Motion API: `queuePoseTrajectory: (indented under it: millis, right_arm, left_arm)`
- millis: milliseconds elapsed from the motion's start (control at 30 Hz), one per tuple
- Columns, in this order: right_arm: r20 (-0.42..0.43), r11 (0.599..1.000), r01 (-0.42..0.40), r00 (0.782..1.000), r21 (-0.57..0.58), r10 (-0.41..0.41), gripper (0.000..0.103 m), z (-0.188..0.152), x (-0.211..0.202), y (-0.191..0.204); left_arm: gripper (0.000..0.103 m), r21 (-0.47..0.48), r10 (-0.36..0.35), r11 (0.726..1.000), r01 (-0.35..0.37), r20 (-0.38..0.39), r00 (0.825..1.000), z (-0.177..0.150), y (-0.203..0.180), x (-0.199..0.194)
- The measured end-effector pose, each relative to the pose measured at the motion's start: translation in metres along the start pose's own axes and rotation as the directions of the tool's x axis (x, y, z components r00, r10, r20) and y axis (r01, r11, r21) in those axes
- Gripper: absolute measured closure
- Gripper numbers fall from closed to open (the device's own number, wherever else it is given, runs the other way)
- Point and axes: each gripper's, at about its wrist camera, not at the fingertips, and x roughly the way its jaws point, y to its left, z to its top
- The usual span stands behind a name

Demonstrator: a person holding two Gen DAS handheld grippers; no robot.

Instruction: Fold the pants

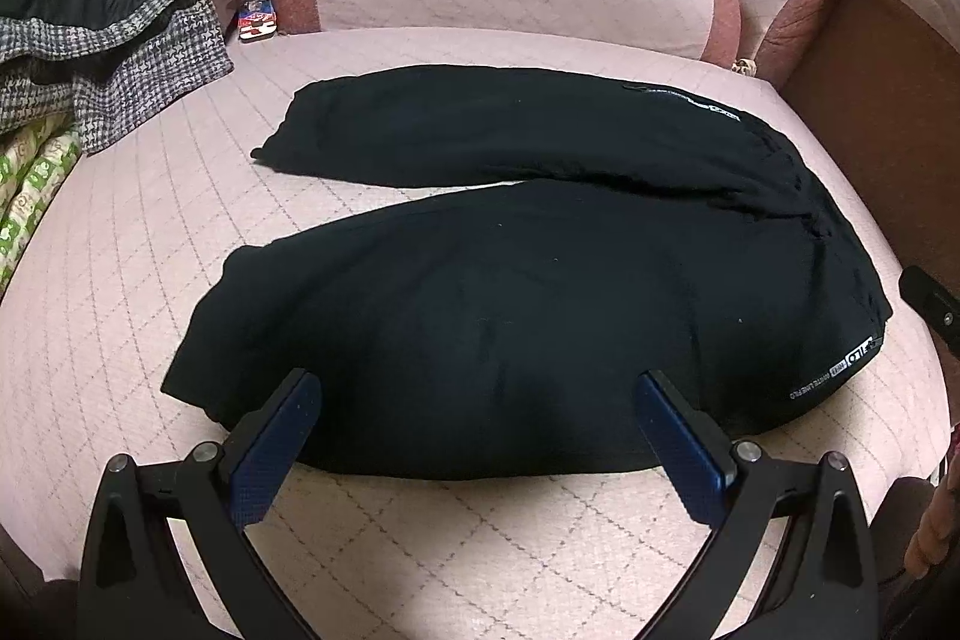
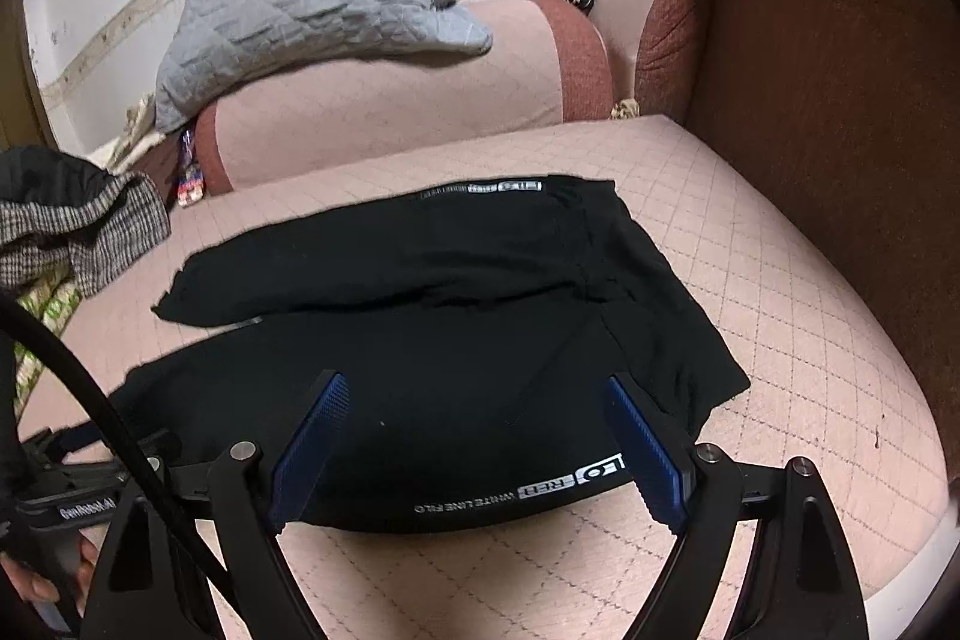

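A: Where were the pants (image 1: 528, 292)?

B: Flat on the sofa (image 1: 120, 280), legs running toward nine o'clock. Both the left gripper (image 1: 480, 388) and right gripper (image 2: 474, 394) gaped wide, holding nothing.

A: Handling?

B: Probably soft, light, floppy (no stiffness); pinch the near hem edge.

Two fisheye views, each looking forward and steeply down between its own gripper's fingers. Left wrist view: close above the near edge of the black pants (image 1: 510, 316), toward the leg ends. Right wrist view: close above the waistband end. Shared: pants, pink sofa seat (image 1: 150, 244), bolster cushion (image 2: 372, 112), grey quilt (image 2: 312, 4).
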Motion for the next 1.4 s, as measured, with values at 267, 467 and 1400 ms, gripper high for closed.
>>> queuePoseTrajectory:
  millis: [267, 467, 1400]
  right_arm:
    - [-0.075, 0.997, -0.048, 0.996, -0.058, 0.043, 0.013, 0.046, 0.028, -0.015]
    - [-0.105, 0.990, -0.078, 0.992, -0.113, 0.067, 0.013, 0.111, 0.083, -0.041]
    - [-0.374, 0.945, -0.186, 0.924, -0.270, 0.076, 0.088, 0.182, 0.299, -0.023]
  left_arm:
    - [0.000, -0.061, -0.082, 0.995, 0.083, 0.014, 0.997, 0.052, 0.056, 0.000]
    - [0.000, -0.134, -0.163, 0.978, 0.162, 0.003, 0.987, 0.114, 0.116, 0.038]
    - [0.092, 0.018, -0.258, 0.966, 0.259, -0.071, 0.964, 0.212, 0.132, 0.184]
